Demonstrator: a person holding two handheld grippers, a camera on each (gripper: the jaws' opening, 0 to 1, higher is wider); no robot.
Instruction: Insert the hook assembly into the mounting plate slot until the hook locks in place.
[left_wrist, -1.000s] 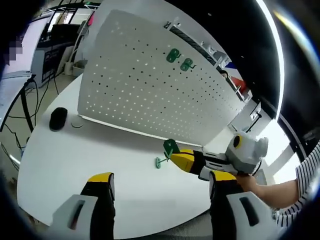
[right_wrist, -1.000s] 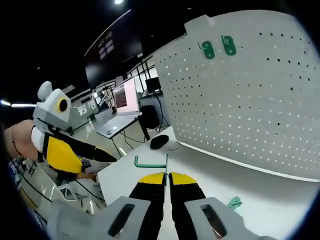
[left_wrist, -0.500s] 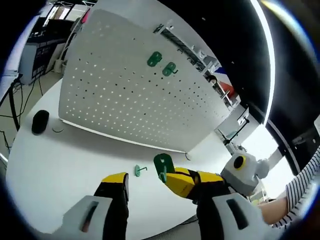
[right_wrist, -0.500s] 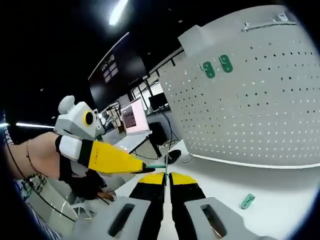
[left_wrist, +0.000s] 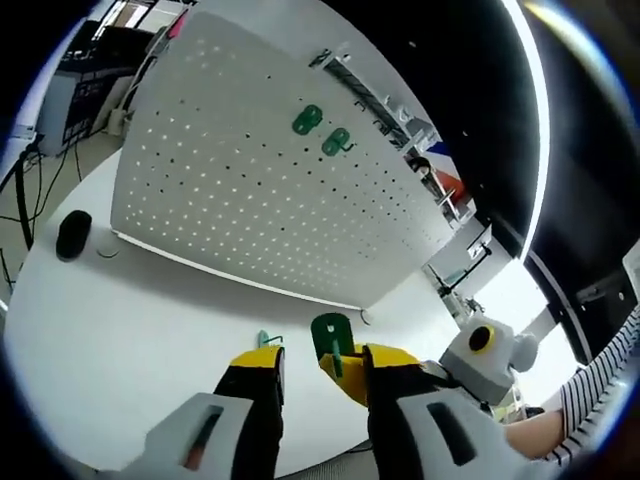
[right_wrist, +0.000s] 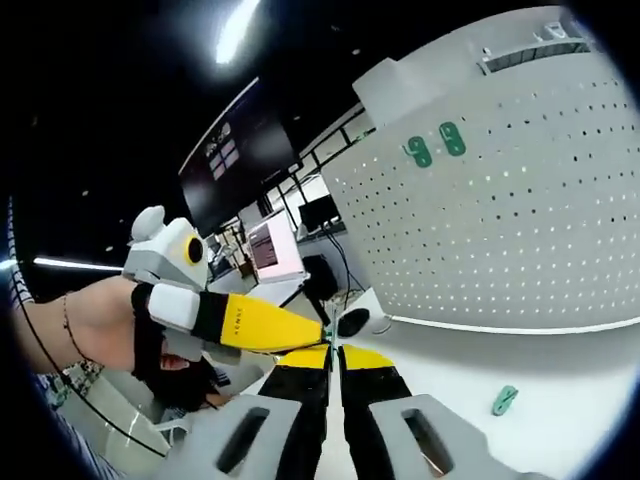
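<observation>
In the left gripper view, the left gripper has its yellow-tipped jaws spread, and the right gripper reaches between them, pinching a green plastic hook with a flat rounded plate. Another green hook lies on the smooth white table. Behind stands a white perforated pegboard bearing two green hooks. In the right gripper view, the right gripper is pressed together on the thin green hook, with the left gripper touching it from the left. A loose green hook lies on the table below the pegboard.
</observation>
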